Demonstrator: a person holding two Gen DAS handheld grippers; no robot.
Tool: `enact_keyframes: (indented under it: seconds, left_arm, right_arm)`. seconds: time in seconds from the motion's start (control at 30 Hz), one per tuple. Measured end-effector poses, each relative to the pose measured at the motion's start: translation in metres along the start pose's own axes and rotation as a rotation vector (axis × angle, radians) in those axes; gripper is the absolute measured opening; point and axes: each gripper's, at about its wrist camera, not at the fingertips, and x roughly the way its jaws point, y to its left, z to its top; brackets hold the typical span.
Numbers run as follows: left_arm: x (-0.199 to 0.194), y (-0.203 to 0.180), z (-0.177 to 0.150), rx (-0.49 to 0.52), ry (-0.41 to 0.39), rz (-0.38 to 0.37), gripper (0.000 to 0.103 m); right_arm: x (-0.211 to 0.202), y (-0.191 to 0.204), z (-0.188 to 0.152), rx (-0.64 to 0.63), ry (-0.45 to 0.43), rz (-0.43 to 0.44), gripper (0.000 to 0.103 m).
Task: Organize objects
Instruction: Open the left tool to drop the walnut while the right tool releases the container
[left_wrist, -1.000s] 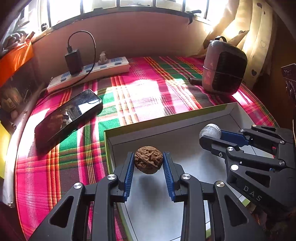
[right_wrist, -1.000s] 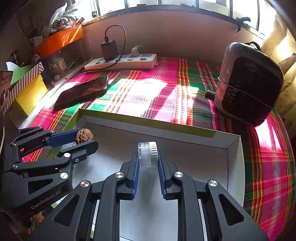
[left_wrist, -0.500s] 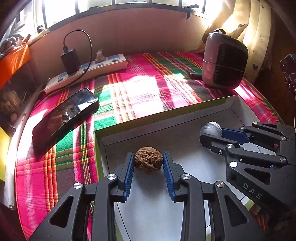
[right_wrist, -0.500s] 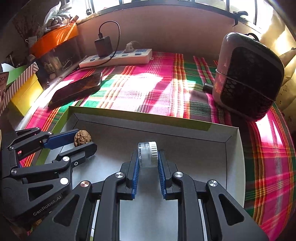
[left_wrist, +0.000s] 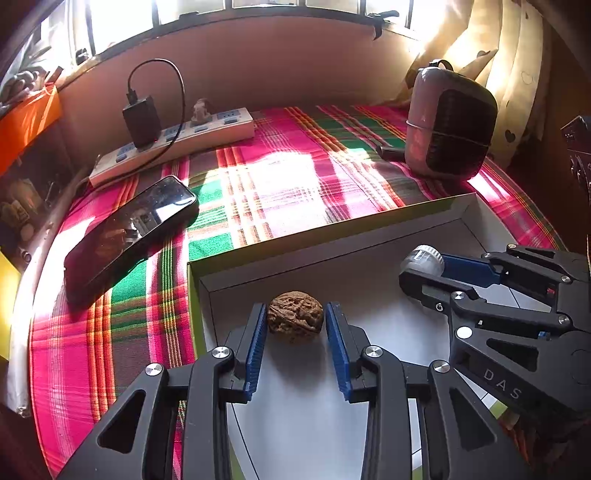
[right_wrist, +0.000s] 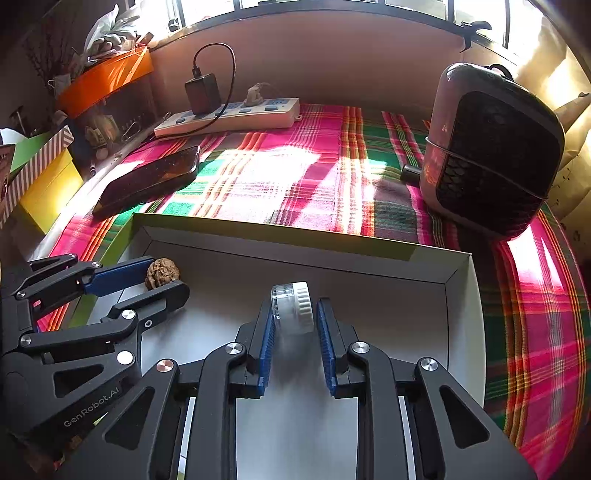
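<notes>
small jar (right_wrist: 292, 308), right gripper (right_wrist: 294, 325) seemingly released

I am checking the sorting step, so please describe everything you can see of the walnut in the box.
The walnut is one whole nut, brown, with a deeply wrinkled, hard-looking shell, unbroken as far as visible. It rests on the white floor of the shallow box, near its left corner. It sits between the blue ribbed pads of the left gripper, whose jaws have just been opening; small gaps show on both sides. Its shadow lies directly beneath, so it seems set down.
</notes>
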Motion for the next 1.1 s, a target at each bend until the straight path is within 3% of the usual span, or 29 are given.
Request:
enact_keyframes:
  seconds: [0.3, 1.1]
  left_arm:
    - [-0.007, 0.001, 0.0, -0.01, -0.01, -0.002, 0.043]
    - [-0.076, 0.009, -0.035, -0.085, -0.113, -0.008, 0.046]
  right_arm:
    - [-0.007, 0.0, -0.002, 0.01, -0.011, -0.012, 0.045]
    - [-0.063, 0.005, -0.026, 0.025, -0.101, -0.049, 0.045]
